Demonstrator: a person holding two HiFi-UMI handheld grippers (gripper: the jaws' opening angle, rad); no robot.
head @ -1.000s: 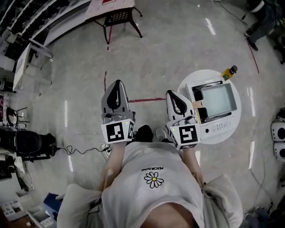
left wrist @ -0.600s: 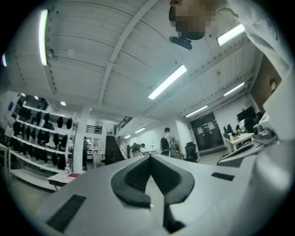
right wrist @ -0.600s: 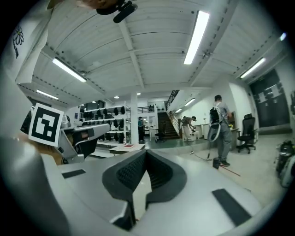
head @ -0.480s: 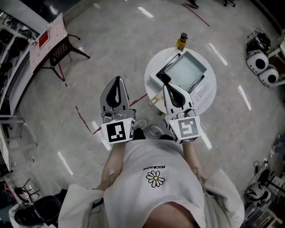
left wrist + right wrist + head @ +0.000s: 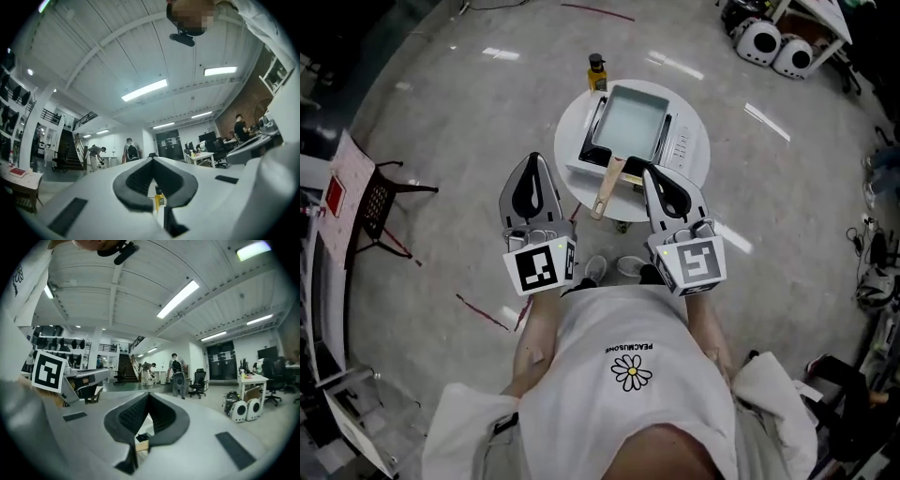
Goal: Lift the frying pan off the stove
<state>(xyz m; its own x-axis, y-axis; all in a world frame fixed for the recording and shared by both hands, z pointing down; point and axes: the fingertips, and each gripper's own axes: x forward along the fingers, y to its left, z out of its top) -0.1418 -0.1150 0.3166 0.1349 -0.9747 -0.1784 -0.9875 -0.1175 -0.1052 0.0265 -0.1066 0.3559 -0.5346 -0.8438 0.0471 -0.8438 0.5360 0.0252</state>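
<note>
A rectangular grey frying pan (image 5: 630, 120) with a wooden handle (image 5: 607, 187) sits on a white stove (image 5: 678, 150) on a small round white table (image 5: 572, 127). The handle points toward me. My left gripper (image 5: 532, 161) hovers shut and empty just left of the table's near edge. Over the table's near rim my right gripper (image 5: 649, 174) is shut and empty, right of the handle. In the right gripper view the gripper (image 5: 148, 393) shows the handle (image 5: 141, 446) through the gap under its tips. The left gripper (image 5: 152, 159) points at a yellow bottle (image 5: 159, 199).
A yellow bottle (image 5: 597, 72) stands at the table's far edge. Two white rounded machines (image 5: 776, 47) sit on the floor at the upper right. A dark chair (image 5: 380, 202) and a red sign (image 5: 335, 193) are at the left. People (image 5: 177, 376) stand far off.
The view has swung round, so the table with the pan moved from the right to straight ahead of me. Both grippers keep shut and now sit at the table's near edge.
</note>
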